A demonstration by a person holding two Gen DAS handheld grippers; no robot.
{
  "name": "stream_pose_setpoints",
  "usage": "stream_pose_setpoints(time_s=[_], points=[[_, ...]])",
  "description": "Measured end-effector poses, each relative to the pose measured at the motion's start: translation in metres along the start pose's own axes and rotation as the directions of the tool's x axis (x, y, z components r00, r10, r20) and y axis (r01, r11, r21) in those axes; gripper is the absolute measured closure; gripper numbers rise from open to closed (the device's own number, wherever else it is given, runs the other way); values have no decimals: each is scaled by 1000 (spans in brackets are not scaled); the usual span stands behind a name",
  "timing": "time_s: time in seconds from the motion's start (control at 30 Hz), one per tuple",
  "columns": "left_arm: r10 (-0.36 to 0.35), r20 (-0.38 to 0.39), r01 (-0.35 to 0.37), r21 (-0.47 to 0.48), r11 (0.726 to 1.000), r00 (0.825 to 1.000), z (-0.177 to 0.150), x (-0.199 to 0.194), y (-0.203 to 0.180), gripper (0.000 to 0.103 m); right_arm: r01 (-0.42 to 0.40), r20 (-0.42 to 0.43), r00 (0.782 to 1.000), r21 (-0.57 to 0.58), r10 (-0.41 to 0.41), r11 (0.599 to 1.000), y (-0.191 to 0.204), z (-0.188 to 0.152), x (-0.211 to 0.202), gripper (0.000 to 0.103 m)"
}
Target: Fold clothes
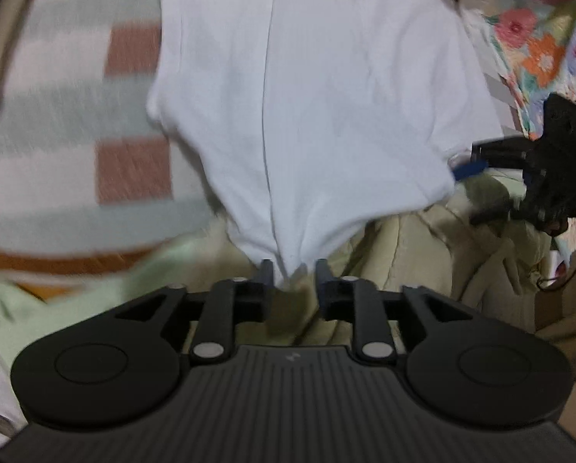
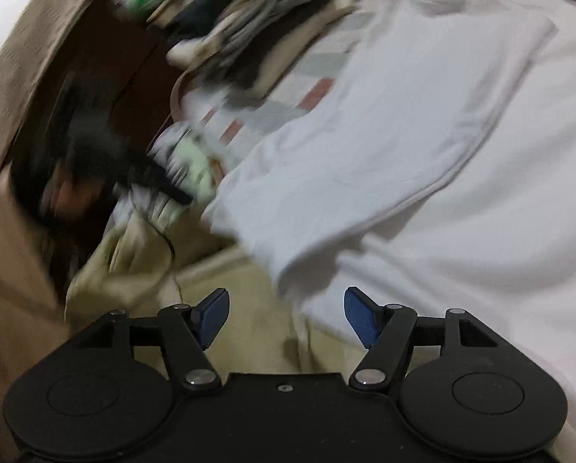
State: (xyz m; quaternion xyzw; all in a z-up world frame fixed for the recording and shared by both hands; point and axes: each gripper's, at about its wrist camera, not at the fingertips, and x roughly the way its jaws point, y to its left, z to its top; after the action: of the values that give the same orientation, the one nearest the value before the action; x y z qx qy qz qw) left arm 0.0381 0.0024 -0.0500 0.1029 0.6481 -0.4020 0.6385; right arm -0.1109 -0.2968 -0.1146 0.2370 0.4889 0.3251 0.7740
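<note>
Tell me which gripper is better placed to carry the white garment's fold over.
Left. The left gripper already pinches the white garment between its fingers, while the right gripper is open, holding nothing.

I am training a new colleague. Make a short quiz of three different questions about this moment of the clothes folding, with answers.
1. True or false: the left gripper has white cloth pinched between its jaws.
2. Multiple choice: the jaws of the right gripper stand (A) shut on cloth, (B) open with nothing between them, (C) out of view.
3. Fill in: the white cotton garment lies over a ______ blanket.

Key
1. True; a bunched point of the garment sits between them.
2. B; the blue pads are wide apart.
3. Checked (white, pale green and reddish-brown squares).
</note>
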Motion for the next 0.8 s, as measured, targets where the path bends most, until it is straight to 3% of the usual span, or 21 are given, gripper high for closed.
stream_pose_setpoints(time_s=[0.13,0.27,0.33,0.43,0.5,0.6,0.63,0.67,0.8], points=[[-4,46,3,27,1000,999,28,-21,3,64,-17,-48,999,-17,16,1000,5,-4,0,35],[31,144,-44,91,995,989,85,-2,11,53,124,85,989,-61,-118,990,-27,33,-37,35],[53,215,-86,143,986,975,120,23,18,50,249,170,957,-68,-235,966,-51,63,-53,35],[77,313,-105,74,992,947,175,68,32,50,439,243,873,-17,-422,898,-95,112,-63,35],[77,369,-101,46,994,926,205,96,36,51,428,280,861,52,-424,903,-121,137,-65,35],[86,412,-133,87,987,907,233,123,29,50,394,302,864,97,-404,914,-144,161,-54,40],[103,410,-138,57,989,906,244,132,30,50,394,305,860,112,-409,912,-151,167,-50,42],[84,410,-97,10,995,908,251,138,34,50,397,304,857,122,-415,910,-156,171,-44,46],[55,436,-96,71,993,898,255,149,21,41,413,311,840,168,-445,895,-172,183,-29,48]])
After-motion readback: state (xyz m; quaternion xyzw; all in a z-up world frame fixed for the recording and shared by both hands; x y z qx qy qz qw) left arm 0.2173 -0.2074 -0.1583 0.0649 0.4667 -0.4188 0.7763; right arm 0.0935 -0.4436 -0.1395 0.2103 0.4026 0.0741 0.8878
